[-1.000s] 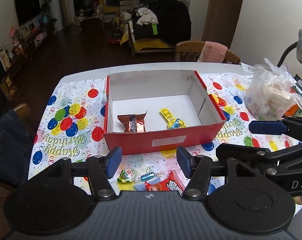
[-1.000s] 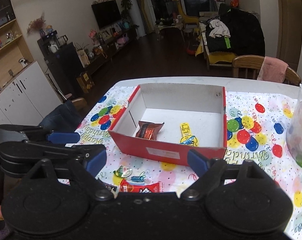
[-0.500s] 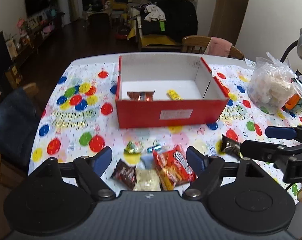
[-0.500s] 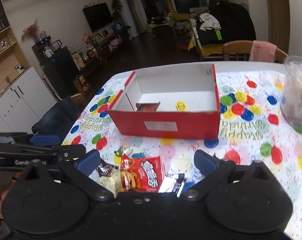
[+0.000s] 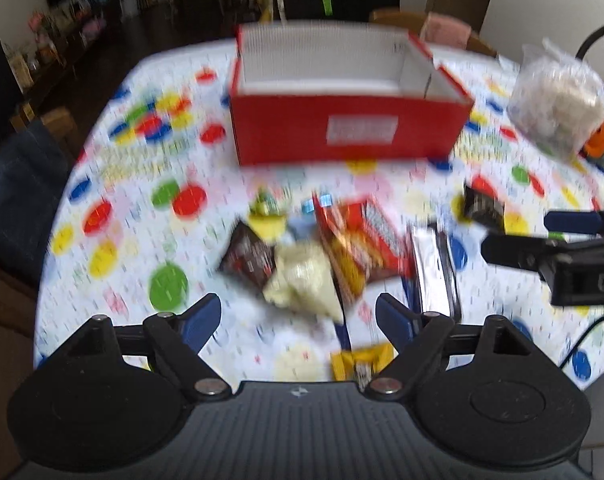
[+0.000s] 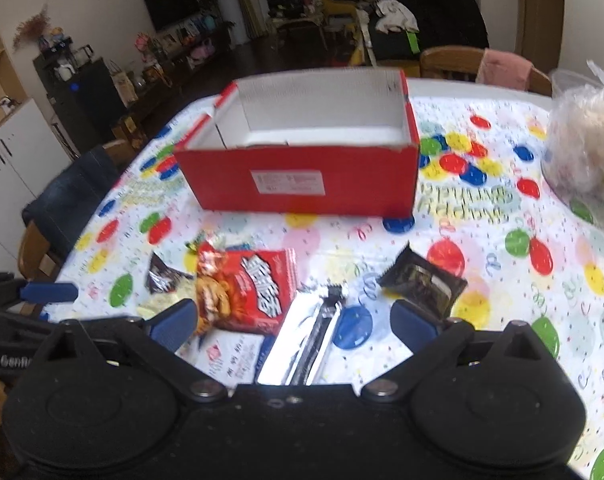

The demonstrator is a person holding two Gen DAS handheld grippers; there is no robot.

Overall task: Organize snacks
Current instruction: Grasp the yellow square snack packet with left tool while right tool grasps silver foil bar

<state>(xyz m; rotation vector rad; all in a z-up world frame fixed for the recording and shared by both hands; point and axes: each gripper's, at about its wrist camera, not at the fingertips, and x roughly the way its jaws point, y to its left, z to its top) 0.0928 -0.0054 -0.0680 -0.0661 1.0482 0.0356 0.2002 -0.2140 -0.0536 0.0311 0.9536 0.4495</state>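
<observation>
Across the left wrist view motion blur smears everything; the red box (image 5: 350, 120) at upper centre hides its contents behind its front wall. Below it lie the snack packets (image 5: 334, 248). Tilted downward, the left gripper (image 5: 298, 316) is opening, nothing between its jaws.

At lower centre of the right wrist view, the right gripper (image 6: 294, 320) gapes wide and empty over a silver wrapper (image 6: 306, 344), partly cut off by its body.

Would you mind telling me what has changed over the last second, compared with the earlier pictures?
Both grippers have come down toward the loose snacks in front of the red box. The left gripper is opening wider, nothing between its fingers; the right gripper has opened fully over the silver wrapper. Nothing was picked up. The box, red snack bag and tablecloth stayed put.
</observation>
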